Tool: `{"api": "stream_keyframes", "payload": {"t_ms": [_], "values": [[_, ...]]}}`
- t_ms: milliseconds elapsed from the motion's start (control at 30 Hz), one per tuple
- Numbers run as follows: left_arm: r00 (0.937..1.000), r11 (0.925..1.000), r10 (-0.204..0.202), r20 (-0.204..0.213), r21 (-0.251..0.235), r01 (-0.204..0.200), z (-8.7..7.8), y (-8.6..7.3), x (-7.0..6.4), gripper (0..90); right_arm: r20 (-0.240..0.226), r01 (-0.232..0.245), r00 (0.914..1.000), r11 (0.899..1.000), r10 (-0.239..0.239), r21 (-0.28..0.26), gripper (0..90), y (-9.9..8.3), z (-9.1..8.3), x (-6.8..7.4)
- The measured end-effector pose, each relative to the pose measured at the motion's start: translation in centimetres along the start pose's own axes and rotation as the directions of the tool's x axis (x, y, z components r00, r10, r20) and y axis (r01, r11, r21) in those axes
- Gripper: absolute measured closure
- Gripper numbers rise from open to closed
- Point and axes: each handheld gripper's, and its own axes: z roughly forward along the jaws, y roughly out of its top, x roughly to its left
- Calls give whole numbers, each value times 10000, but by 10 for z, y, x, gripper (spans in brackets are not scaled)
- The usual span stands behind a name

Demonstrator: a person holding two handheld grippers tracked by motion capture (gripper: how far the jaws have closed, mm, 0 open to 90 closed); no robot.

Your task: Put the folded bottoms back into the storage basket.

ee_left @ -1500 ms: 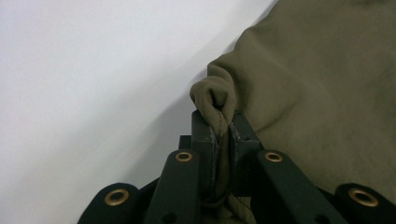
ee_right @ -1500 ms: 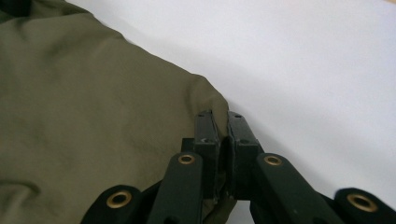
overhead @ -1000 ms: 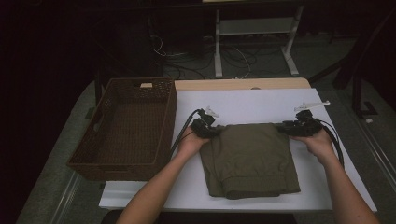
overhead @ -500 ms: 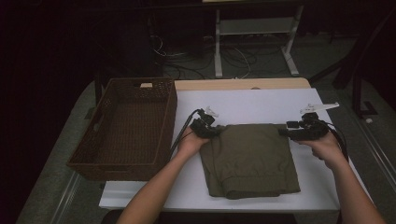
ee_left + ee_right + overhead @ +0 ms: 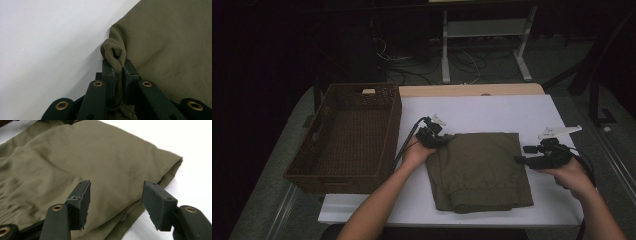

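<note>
Olive-green cloth, a folded garment [image 5: 479, 170], is laid flat on the white table [image 5: 492, 112]. Its far left corner is pinched by the left gripper [image 5: 438, 140], whose jaws are pressed together on a small bunched fold of the fabric; in the left gripper view [image 5: 119, 65] the pinched fold is seen rising just above the jaw tips, with the rest of the garment [image 5: 170, 45] spreading to the right of them and bare table [image 5: 45, 42] to their left. The right gripper [image 5: 523, 155] is held at the garment's right edge, raised slightly off the table, with its jaws spread apart and nothing between them. In the right gripper view [image 5: 115, 195] the garment [image 5: 87, 162] is seen just ahead of and below the parted jaws, its folded corner lying beyond the right-hand jaw. A brown wicker basket [image 5: 343, 172] is stood on the table's left side, just beyond the left gripper's outer side and apart from the garment.
</note>
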Motion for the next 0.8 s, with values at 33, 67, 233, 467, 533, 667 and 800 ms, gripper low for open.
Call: {"api": "stream_keyframes", "payload": {"t_ms": [33, 67, 233, 467, 533, 667, 800], "values": [[10000, 10000, 5, 1, 2, -5, 0, 0, 0, 828, -28, 33, 10000, 10000, -33, -4, 395, -2, -1, 2], [10000, 10000, -5, 7, -1, 5, 0, 0, 0, 828, -52, 45, 10000, 10000, -45, 41, 394, -5, -2, 3], [10000, 10000, 13, -12, 9, -13, 0, 0, 0, 828, -171, 243, 9996, 9995, -239, 211, 391, -17, -7, 10], [10000, 10000, -1, -21, 12, 1, 0, 0, 0, 829, -367, 398, 9986, 9981, -382, 460, 392, -32, -15, 20], [10000, 10000, -40, -7, -15, 40, 0, 0, 0, 829, -418, 445, 9982, 9976, -424, 524, 392, -36, -15, 24], [10000, 10000, -23, 5, 12, 23, 0, 0, 0, 829, -559, 587, 9970, 9950, -542, 812, 392, -42, -15, 31], [10000, 10000, -17, 6, 14, 17, 0, 0, 0, 829, -594, 743, 9959, 9923, -686, 993, 391, -48, -15, 37]]}}
